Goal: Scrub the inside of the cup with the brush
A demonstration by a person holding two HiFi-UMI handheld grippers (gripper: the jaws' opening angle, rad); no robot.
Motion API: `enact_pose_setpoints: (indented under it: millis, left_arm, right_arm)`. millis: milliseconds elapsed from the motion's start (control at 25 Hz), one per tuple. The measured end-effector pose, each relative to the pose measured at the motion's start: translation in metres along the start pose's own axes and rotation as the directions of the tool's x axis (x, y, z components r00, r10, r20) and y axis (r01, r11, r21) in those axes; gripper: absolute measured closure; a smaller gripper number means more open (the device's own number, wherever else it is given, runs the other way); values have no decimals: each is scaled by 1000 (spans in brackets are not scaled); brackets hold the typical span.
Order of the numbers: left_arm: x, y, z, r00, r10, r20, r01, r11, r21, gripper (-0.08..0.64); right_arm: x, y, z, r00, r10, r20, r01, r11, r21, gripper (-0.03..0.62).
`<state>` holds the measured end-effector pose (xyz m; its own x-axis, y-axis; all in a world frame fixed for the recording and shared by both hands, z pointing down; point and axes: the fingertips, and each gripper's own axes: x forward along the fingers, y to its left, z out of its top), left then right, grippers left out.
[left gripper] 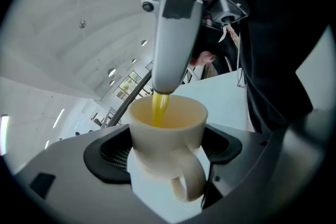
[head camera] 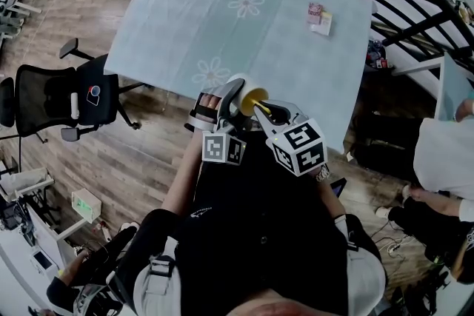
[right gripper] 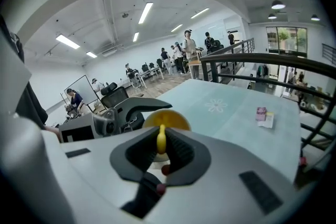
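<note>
Left gripper view is showing the left claw [left gripper: 168, 150] pinching the cream cup [left gripper: 167, 126], while the right claw [right gripper: 160, 150] is clamping the yellow brush [right gripper: 161, 140], its tip inside the cup.

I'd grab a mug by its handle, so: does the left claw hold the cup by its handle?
No, the left claw clamps the cup by its sides, and the handle juts out free toward the camera.

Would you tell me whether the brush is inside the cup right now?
Inside: in the left gripper view the yellow brush reaches past the rim of the cup.
</note>
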<state>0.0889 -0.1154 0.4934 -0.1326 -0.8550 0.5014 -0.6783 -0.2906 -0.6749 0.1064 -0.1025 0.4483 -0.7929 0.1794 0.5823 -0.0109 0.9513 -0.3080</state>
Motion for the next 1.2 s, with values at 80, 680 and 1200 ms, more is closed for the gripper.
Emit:
enact_pose_setpoints:
  millis: [80, 680, 1200]
  left_arm:
    - [1, -1, 2, 1000, -3, 7, 3, 1000, -4, 156]
    - [13, 32, -24, 1000, 11, 7, -11, 1000, 27, 156]
    - [28, 57, -44, 993, -81, 81, 77, 996, 47, 156]
  right_arm:
    - [-3, -8, 2, 1000, -23, 16, 22, 999, 23, 554]
    - [4, -26, -4, 993, -113, -18, 114, 991, 67, 554]
    - [38, -2, 41, 995, -103, 0, 103, 989, 103, 554]
